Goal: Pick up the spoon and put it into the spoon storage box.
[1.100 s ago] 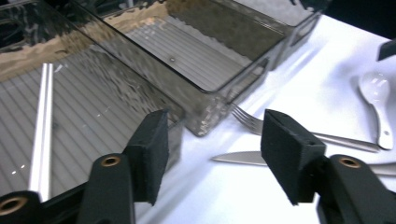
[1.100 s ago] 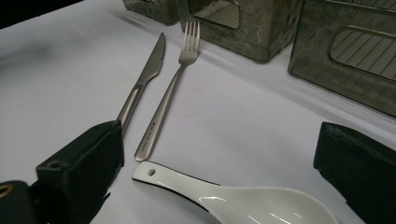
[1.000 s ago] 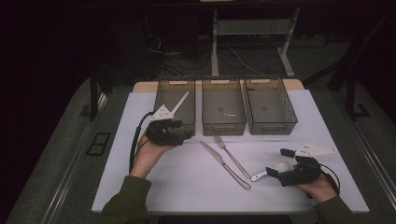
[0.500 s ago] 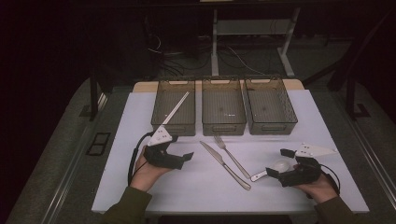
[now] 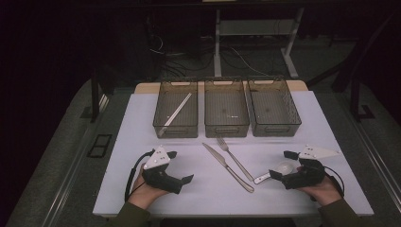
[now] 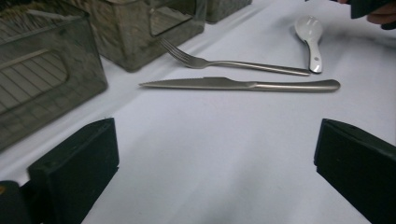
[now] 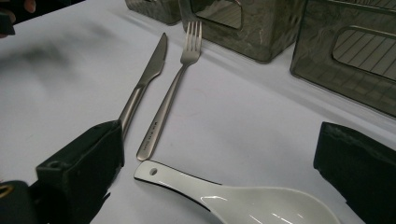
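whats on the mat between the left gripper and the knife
Nothing: in the left gripper view the stretch of white mat from the open left gripper to the knife is bare; the fork lies beyond it.

Dim high view, dark surroundings; brighter gripper views, glare on cutlery, blurred far corners

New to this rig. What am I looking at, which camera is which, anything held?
No robot here: a person holds a two-jaw tool in each hand. The high view looks down on the table; each other view rides on one tool. The left tool, jaws just opened, holds nothing. The right tool stands open around a white spoon. A knife and fork lie mid-table. Three bins stand behind; the left one holds a chopstick.
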The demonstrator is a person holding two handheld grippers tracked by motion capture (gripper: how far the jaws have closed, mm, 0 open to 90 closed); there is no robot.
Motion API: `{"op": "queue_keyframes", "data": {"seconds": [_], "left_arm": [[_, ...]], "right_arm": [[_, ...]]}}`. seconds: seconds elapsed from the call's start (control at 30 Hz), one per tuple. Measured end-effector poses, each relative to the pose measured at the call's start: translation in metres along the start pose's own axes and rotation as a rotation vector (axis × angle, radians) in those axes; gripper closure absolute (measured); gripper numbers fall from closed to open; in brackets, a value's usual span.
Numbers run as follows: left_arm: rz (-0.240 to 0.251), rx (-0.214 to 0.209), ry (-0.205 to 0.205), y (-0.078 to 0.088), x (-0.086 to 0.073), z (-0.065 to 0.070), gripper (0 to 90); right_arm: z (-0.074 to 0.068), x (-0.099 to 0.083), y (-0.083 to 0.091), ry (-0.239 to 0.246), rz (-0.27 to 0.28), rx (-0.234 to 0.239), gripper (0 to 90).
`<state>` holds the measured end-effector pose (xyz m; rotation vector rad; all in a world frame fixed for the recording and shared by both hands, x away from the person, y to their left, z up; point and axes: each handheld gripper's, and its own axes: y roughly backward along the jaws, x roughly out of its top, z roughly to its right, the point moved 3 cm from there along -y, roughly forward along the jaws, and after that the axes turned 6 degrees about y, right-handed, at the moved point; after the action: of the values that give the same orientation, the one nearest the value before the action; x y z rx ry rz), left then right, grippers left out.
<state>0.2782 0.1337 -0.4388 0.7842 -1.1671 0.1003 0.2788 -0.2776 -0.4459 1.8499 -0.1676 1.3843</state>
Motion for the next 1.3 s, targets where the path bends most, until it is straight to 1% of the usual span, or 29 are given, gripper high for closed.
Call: {"op": "queue_keyframes", "data": {"seconds": [0.07,0.1,0.13,0.23,0.3,0.37,0.47,0.63,0.83,0.87,0.97,1.03,1.1,1.23,1.3], "left_arm": [[-0.004,-0.016,0.033,-0.002,-0.002,-0.002,0.0],[-0.012,-0.018,0.042,-0.002,-0.002,-0.002,0.0],[-0.015,-0.013,0.043,-0.003,-0.002,-0.003,0.0],[-0.020,-0.013,0.025,-0.003,-0.002,-0.002,0.0],[-0.022,-0.013,0.026,-0.003,-0.002,-0.002,0.0],[-0.022,-0.013,0.026,-0.004,-0.003,-0.002,0.0],[-0.027,-0.020,0.022,-0.004,-0.004,-0.001,0.0],[-0.030,-0.025,0.017,-0.004,-0.004,-0.001,0.0],[-0.022,-0.038,0.027,-0.004,-0.003,0.001,0.0],[-0.021,-0.038,0.025,-0.005,-0.003,0.001,0.0],[-0.026,-0.038,0.023,-0.005,-0.003,0.001,0.0],[-0.021,-0.040,0.028,-0.005,-0.003,0.001,0.0],[-0.021,-0.041,0.028,-0.005,-0.003,0.001,0.0],[-0.026,-0.045,0.029,-0.005,-0.003,0.001,0.0],[-0.029,-0.045,0.028,-0.006,-0.003,0.001,0.0]], "right_arm": [[0.000,0.000,0.000,0.000,0.000,0.004,2.0],[0.000,0.001,0.001,0.001,-0.002,0.006,2.0],[0.000,0.001,0.002,0.005,-0.006,0.010,2.0],[-0.001,0.003,0.005,0.009,-0.021,0.028,2.0],[0.000,0.005,0.007,0.015,-0.032,0.031,2.1],[0.002,0.007,0.010,0.006,-0.046,0.030,2.1],[0.009,0.008,0.012,0.000,-0.061,0.016,2.1],[0.022,0.005,0.013,-0.010,-0.095,-0.005,2.4],[0.036,-0.001,0.011,-0.028,-0.131,-0.015,2.4],[0.039,-0.001,0.010,-0.034,-0.136,-0.014,5.9],[0.043,-0.003,0.008,-0.040,-0.150,0.000,6.9],[0.044,-0.004,0.006,-0.034,-0.167,0.011,12.9],[0.044,-0.005,0.004,-0.035,-0.180,0.028,14.8],[0.043,-0.006,0.003,-0.042,-0.198,0.040,17.1],[0.043,-0.006,0.003,-0.040,-0.205,0.048,23.2]]}}
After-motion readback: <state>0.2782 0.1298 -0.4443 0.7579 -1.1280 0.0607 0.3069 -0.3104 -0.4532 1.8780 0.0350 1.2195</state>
